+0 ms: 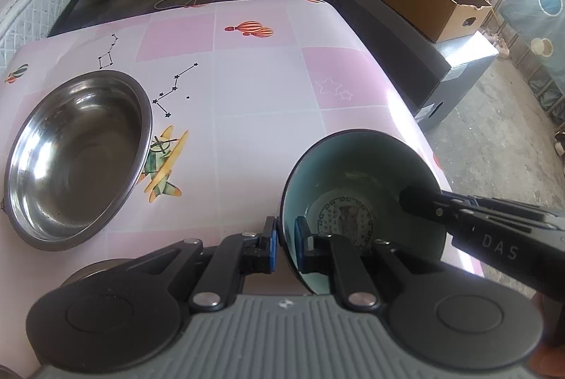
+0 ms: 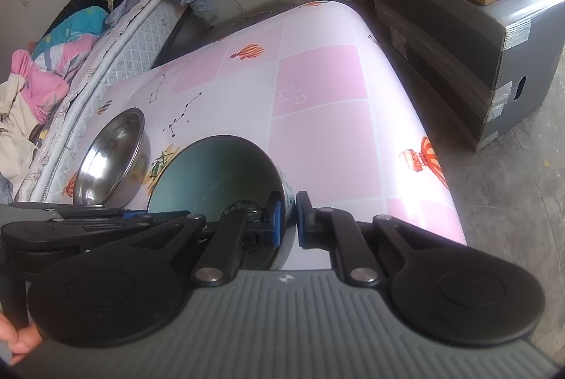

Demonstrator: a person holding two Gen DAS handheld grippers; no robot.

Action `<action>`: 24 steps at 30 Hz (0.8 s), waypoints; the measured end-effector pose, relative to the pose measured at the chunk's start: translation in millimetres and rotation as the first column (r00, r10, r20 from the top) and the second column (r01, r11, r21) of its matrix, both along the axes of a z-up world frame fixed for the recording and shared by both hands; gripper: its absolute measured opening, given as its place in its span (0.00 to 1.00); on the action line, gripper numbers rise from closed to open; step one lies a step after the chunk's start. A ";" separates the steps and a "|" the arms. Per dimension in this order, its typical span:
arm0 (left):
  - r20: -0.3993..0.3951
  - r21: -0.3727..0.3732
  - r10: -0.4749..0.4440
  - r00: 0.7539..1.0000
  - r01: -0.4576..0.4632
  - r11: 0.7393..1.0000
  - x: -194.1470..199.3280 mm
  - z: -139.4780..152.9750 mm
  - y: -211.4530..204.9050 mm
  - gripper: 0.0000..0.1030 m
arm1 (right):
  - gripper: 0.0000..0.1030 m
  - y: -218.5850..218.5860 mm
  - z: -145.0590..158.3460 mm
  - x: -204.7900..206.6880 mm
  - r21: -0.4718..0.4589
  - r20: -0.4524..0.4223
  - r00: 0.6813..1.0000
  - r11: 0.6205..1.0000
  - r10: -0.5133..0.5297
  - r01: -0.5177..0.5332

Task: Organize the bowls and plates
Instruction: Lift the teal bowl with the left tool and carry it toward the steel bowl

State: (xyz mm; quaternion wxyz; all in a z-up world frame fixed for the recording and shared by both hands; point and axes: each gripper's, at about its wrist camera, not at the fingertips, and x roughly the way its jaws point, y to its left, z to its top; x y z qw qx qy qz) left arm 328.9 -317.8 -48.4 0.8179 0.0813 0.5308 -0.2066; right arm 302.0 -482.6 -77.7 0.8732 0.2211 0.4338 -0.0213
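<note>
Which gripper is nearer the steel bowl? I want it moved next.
Left. The left gripper grips the teal bowl's rim beside the steel bowl; the right gripper grips its far rim.

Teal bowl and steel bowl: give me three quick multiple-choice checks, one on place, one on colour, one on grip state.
1. The steel bowl sits where in the left wrist view?
A. left of the teal bowl
B. inside it
C. on the cardboard box

2. The teal bowl's inside is
A. red
B. teal
C. yellow

3. The left gripper is
A. wide open above the table
B. shut on the teal bowl's rim
C. holding the steel bowl

A: it lies apart at the left.
B: the inner wall shows teal.
B: its fingers clamp the wall.
</note>
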 end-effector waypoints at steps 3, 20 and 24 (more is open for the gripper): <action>-0.014 -0.008 0.001 1.000 -0.001 1.000 1.7 -2.2 1.2 0.10 | 0.08 -3.3 -1.4 -1.2 0.017 -0.014 1.000 1.000 -0.008 0.008; -0.075 0.000 -0.008 0.997 0.008 1.000 3.7 -16.5 -3.8 0.17 | 0.18 -0.3 -25.7 4.5 0.104 -0.081 0.997 0.994 -0.003 0.011; -0.082 -0.003 0.001 0.997 -0.001 1.000 3.9 -18.6 -3.6 0.20 | 0.17 1.2 -26.1 4.8 0.095 -0.076 0.997 0.995 0.001 0.007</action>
